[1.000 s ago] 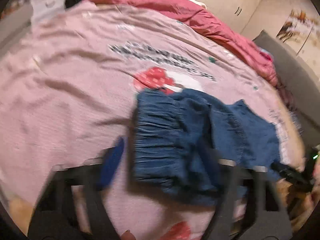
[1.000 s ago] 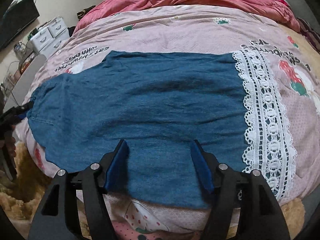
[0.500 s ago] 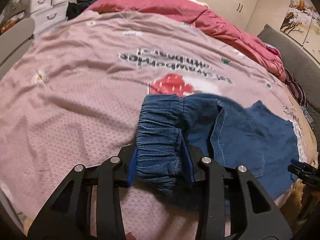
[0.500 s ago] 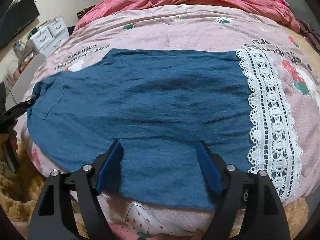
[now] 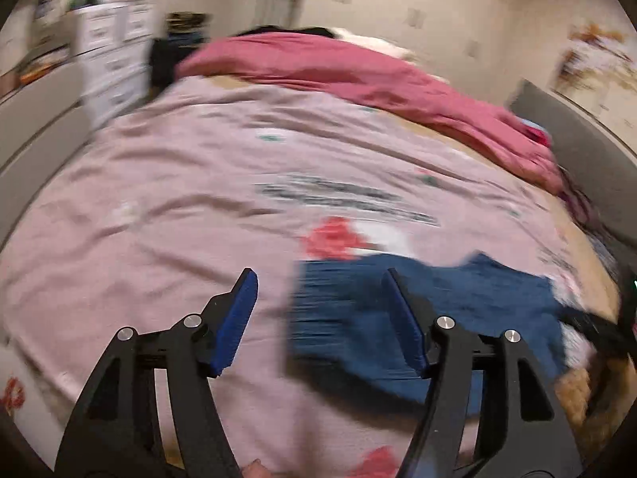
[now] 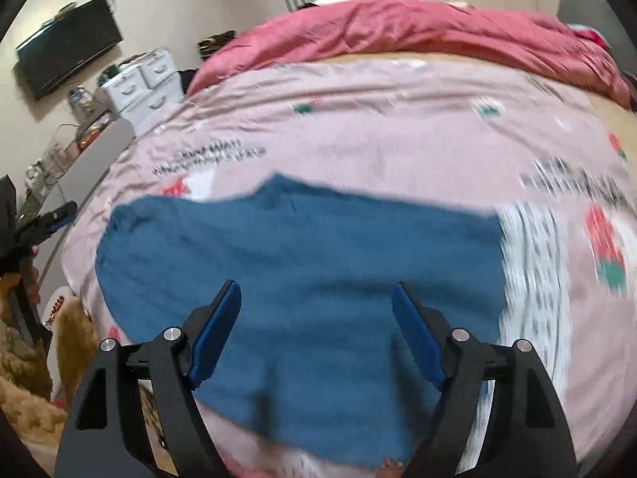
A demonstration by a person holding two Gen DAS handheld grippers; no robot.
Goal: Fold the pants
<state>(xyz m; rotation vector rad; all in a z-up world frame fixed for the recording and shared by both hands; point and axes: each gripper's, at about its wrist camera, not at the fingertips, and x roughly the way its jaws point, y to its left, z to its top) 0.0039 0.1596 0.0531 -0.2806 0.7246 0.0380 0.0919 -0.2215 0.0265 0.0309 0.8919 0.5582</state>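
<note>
Blue denim pants (image 6: 302,275) with a white lace hem (image 6: 533,279) lie flat across the pink bedspread (image 6: 398,127). In the left wrist view the waist end of the pants (image 5: 350,318) lies on the bed below the right finger. My left gripper (image 5: 320,283) is open and empty, raised above the waistband. My right gripper (image 6: 316,290) is open and empty above the middle of the pants. The left gripper also shows at the left edge of the right wrist view (image 6: 51,219).
A red quilt (image 5: 358,75) is bunched along the far side of the bed. White drawers (image 6: 139,83) and a wall TV (image 6: 67,51) stand beyond the left side. A grey headboard (image 5: 577,135) is at the right. A fluffy brown rug (image 6: 24,378) lies by the bed's near edge.
My left gripper has let go of the waistband and opened, lifting away. My right gripper has stayed open and risen back from the pants. Both views are blurred by motion.
</note>
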